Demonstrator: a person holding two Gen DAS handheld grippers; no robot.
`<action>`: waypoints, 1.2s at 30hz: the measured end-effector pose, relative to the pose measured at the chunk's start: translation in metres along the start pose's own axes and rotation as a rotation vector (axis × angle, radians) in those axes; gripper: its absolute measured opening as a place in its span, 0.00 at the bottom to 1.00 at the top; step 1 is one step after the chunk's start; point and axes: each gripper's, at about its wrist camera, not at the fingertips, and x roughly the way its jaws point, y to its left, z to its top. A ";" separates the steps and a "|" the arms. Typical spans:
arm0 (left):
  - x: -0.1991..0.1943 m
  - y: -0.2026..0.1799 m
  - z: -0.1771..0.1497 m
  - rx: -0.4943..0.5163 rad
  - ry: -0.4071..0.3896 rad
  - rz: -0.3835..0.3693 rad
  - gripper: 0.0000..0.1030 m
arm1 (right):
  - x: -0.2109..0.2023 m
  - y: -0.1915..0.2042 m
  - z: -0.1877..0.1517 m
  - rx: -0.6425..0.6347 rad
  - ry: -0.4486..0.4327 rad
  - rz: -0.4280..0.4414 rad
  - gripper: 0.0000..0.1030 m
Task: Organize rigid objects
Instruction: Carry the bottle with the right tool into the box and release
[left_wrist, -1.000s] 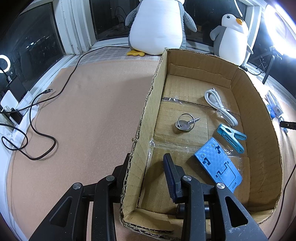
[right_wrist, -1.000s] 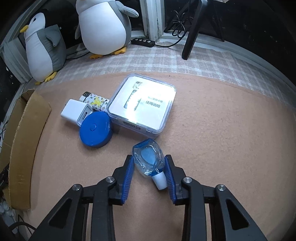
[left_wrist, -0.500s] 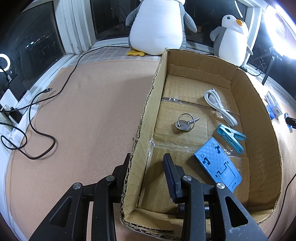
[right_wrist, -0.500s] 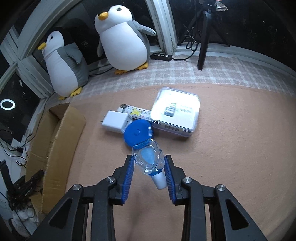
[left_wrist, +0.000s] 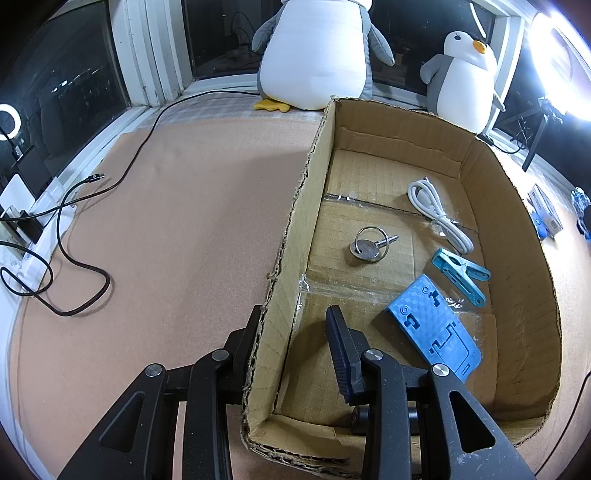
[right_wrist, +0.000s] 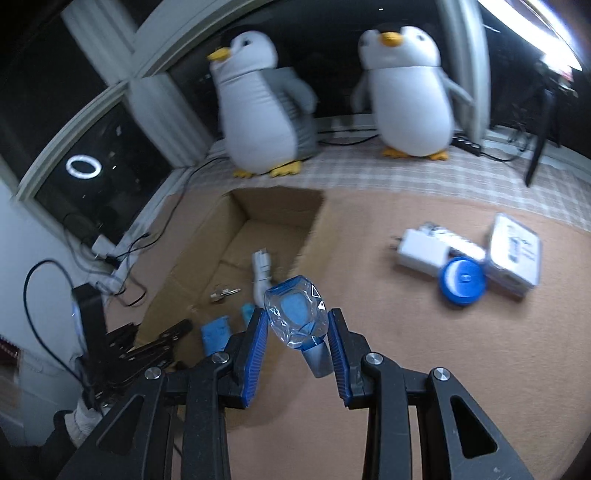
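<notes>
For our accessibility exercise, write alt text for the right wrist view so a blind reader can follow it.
The right gripper holds a small clear bottle with blue inside, raised above the tan mat near an open cardboard box. To the right lie a white charger, a blue round case and a clear plastic box; two plush penguins stand behind.

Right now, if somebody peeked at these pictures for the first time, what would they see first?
Probably the two big plush penguins by the dark window. Next, the little clear blue bottle pinched in the right gripper, up in the air near the cardboard box. In the box lie a blue stand, a blue clip, a white cable and a key ring, while the left gripper straddles the box wall.
</notes>
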 end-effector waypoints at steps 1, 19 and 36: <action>0.000 0.000 0.000 0.000 0.000 0.000 0.34 | 0.003 0.010 -0.002 -0.021 0.011 0.013 0.29; 0.000 0.002 0.000 -0.007 -0.003 -0.005 0.34 | 0.058 0.085 -0.029 -0.185 0.150 0.097 0.29; 0.000 0.004 0.000 -0.009 -0.003 -0.008 0.34 | 0.053 0.091 -0.030 -0.214 0.137 0.096 0.38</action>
